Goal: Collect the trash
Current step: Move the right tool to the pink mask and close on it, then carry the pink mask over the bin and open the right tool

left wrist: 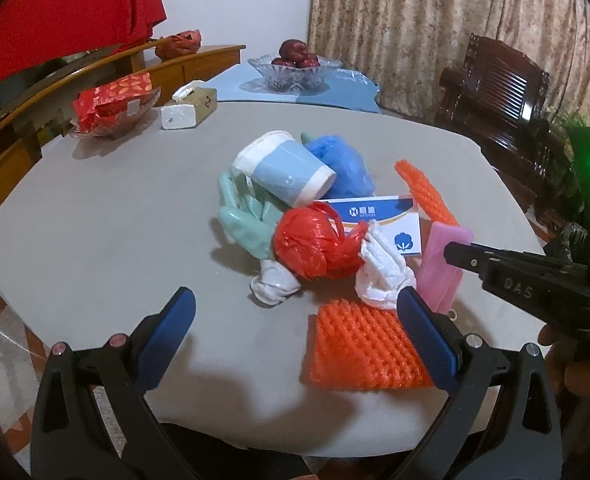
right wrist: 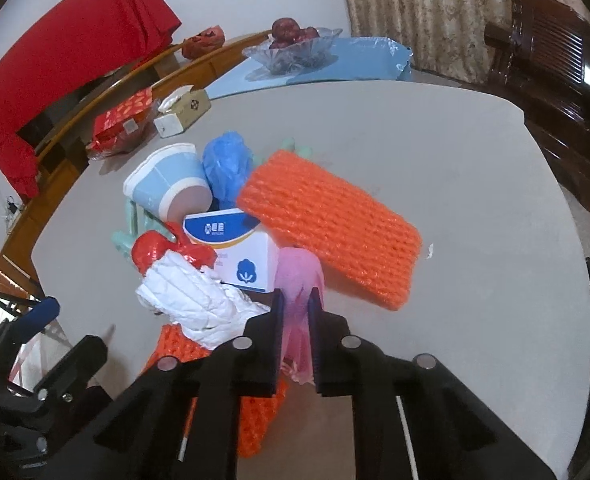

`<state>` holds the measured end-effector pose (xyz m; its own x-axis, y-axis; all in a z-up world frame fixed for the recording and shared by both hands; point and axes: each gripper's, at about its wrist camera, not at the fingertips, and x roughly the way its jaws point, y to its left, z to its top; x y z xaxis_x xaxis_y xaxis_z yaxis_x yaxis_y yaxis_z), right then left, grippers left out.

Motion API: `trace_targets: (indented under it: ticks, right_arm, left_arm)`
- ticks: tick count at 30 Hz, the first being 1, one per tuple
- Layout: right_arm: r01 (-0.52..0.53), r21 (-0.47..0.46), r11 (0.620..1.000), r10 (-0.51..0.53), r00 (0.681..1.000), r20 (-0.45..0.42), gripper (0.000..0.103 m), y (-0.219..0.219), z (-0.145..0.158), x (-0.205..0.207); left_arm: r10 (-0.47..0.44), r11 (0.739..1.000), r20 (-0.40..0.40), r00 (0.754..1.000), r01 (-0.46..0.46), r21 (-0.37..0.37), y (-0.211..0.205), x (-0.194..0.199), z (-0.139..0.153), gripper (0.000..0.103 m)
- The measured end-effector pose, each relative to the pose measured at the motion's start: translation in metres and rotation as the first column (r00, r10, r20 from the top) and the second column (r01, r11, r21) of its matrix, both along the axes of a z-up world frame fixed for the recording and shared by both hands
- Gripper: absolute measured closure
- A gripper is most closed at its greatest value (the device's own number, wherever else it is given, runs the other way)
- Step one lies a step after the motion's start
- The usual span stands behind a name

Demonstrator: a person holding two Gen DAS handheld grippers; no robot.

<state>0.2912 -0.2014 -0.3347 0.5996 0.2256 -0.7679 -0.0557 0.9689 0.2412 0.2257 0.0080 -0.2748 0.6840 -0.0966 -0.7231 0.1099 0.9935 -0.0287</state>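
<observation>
right gripper (right wrist: 297,300): clamped on pink bag (right wrist: 299,276)
left gripper (left wrist: 295,312): wide open, empty
risk: thin film could slip free; bag may drag white tissue (right wrist: 193,300) touching its left

Matt grey table (left wrist: 95,220); glossy red plastic bag (left wrist: 311,240).

right gripper (right wrist: 297,300): jaws pinched on pink foam strip (right wrist: 299,276)
pile: paper cup (right wrist: 167,182) on its side, blue bag (right wrist: 227,168), blue-white box (right wrist: 235,248), red bag (right wrist: 155,250), white crumpled paper (right wrist: 191,300)
orange foam net (right wrist: 331,224): tilted, leaning on the box
second orange net (right wrist: 255,412): under the fingers
table (right wrist: 475,184): grey
left gripper (right wrist: 43,312): lower left edge, only partly seen
far side: glass fruit bowl (right wrist: 295,50), tissue box (right wrist: 181,114)
</observation>
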Motion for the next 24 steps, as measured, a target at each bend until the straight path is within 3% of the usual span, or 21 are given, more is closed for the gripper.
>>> trace_targets:
  ticks: [13,17,22,24]
  right_arm:
    - [0.077,0.016,0.997,-0.078,0.994,0.072,0.095,-0.054,0.033,-0.034]
    - [0.092,0.025,0.995,-0.094,0.993,0.074,0.095,-0.069,0.032,-0.038]
    - [0.1,0.041,0.994,-0.103,0.992,0.069,0.095,-0.077,0.029,-0.037]
    - [0.103,0.044,0.994,-0.105,0.992,0.067,0.095,-0.079,0.028,-0.037]
  left_arm:
    - [-0.059,0.998,0.018,0.998,0.059,-0.008,-0.044,0.016,-0.004,0.006]
    - [-0.086,0.996,-0.008,0.996,0.085,-0.018,-0.06,0.027,-0.012,0.029]
    - [-0.076,0.997,-0.041,0.996,0.076,-0.011,-0.067,0.037,-0.026,0.031]
    - [-0.077,0.997,-0.05,0.996,0.077,-0.014,-0.066,0.039,-0.028,0.05]
